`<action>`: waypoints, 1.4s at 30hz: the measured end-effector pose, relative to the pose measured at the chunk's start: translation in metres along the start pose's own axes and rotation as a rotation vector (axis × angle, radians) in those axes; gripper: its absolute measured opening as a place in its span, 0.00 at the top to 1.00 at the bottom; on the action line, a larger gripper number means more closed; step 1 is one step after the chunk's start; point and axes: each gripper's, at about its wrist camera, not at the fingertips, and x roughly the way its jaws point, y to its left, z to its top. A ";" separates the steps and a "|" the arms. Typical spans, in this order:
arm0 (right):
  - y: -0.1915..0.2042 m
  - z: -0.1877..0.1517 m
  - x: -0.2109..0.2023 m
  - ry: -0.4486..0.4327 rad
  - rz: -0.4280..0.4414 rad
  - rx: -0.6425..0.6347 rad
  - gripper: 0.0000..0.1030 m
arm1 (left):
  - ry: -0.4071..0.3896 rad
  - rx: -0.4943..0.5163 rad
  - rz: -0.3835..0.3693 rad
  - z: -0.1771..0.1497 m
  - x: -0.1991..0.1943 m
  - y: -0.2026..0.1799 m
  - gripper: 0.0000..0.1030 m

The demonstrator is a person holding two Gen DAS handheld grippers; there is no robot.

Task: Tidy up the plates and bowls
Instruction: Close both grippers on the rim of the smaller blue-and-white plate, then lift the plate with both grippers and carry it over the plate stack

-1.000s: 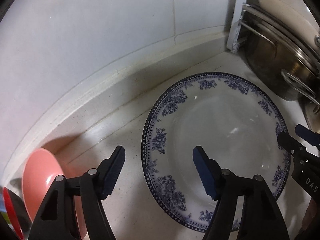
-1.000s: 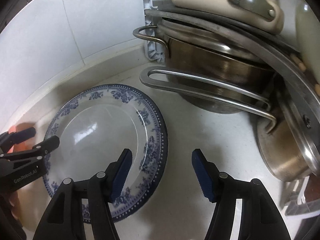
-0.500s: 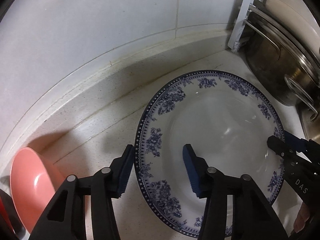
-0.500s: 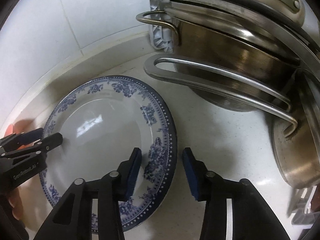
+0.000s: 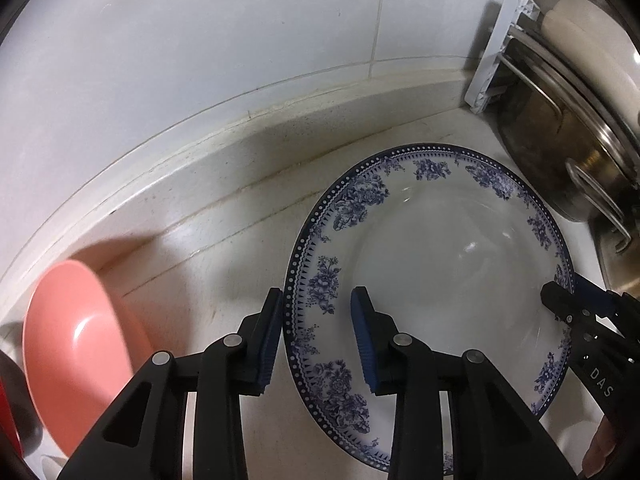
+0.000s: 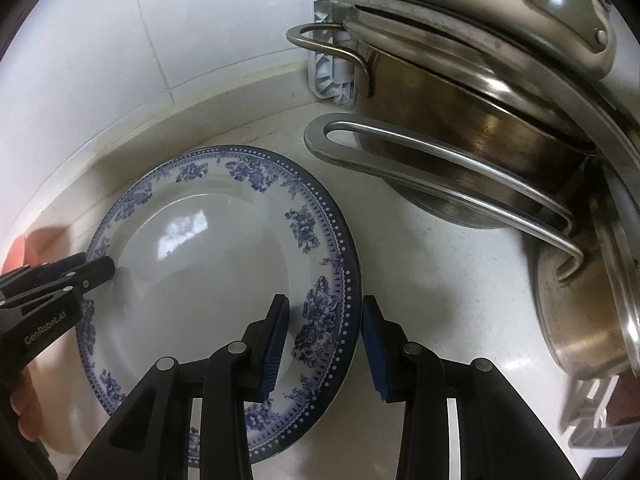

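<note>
While the left wrist view looks down on the counter, the plate lies flat at 3 o'clock of centre, its 9 o'clock rim between the closing jaws of the left gripper, pads seemingly not yet pressing; a pink bowl sits at 8 o'clock. From the right wrist view, the right gripper straddles the plate's opposite rim, jaws narrowed, contact uncertain, pots at 2 o'clock.

White speckled countertop, blue-floral plate, pink bowl, steel pots resting on it.
</note>
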 end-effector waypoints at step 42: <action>0.092 -0.147 -0.207 -0.117 0.084 -0.156 0.64 | -0.158 -0.218 0.095 -0.206 -0.239 0.103 0.67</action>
